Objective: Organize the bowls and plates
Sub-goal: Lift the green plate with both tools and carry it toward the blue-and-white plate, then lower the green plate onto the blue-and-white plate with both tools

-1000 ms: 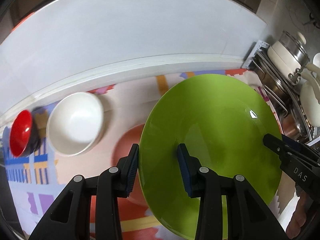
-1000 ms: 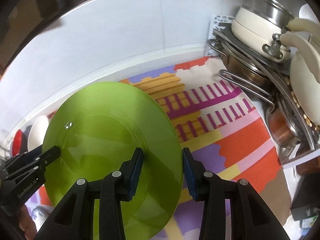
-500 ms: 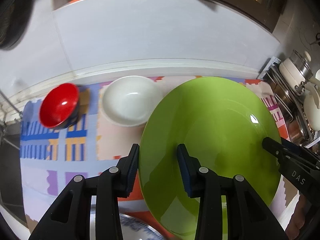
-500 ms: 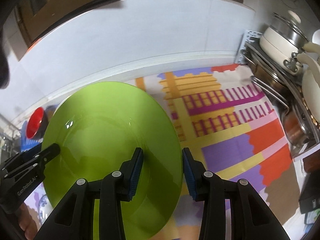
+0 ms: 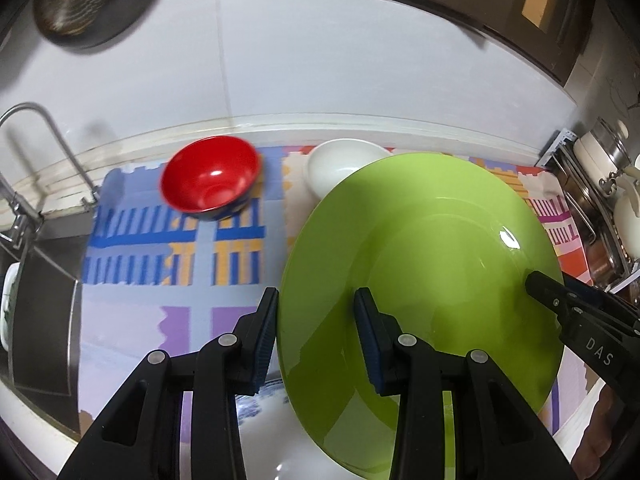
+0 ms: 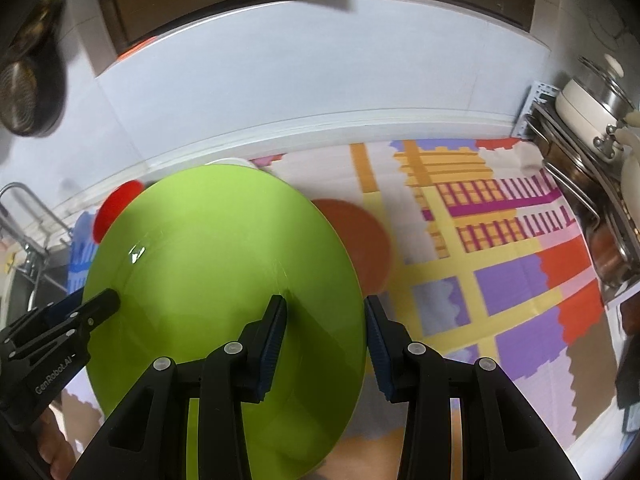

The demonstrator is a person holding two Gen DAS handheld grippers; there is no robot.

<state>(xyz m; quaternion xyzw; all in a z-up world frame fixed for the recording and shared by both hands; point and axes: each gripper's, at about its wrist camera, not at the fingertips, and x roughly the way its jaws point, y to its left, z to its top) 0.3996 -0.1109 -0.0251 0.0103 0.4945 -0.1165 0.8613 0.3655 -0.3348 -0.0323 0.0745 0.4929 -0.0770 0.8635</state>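
A large green plate (image 5: 420, 280) hangs tilted above the patterned mat, held by its two opposite rims. My left gripper (image 5: 316, 332) is shut on its left rim, one pad on top and one underneath. My right gripper (image 6: 326, 340) is shut on the right rim (image 6: 352, 280) in the same way. Each view shows the other gripper's black finger on the far rim. A red bowl (image 5: 210, 178) and a white bowl (image 5: 340, 168) stand at the back of the mat by the wall. The plate hides part of the white bowl.
An orange-red plate (image 6: 360, 240) lies on the mat (image 6: 500, 280) beside the green plate. A blue-and-white dish (image 5: 256, 404) shows below my left gripper. A sink (image 5: 40, 300) with a tap (image 5: 24, 120) is at the left. A rack of pots (image 6: 580, 120) stands at the right.
Both grippers have carried the green plate leftwards along the counter. The red and white bowls have slid right in the left wrist view, and the sink and tap have come into sight.
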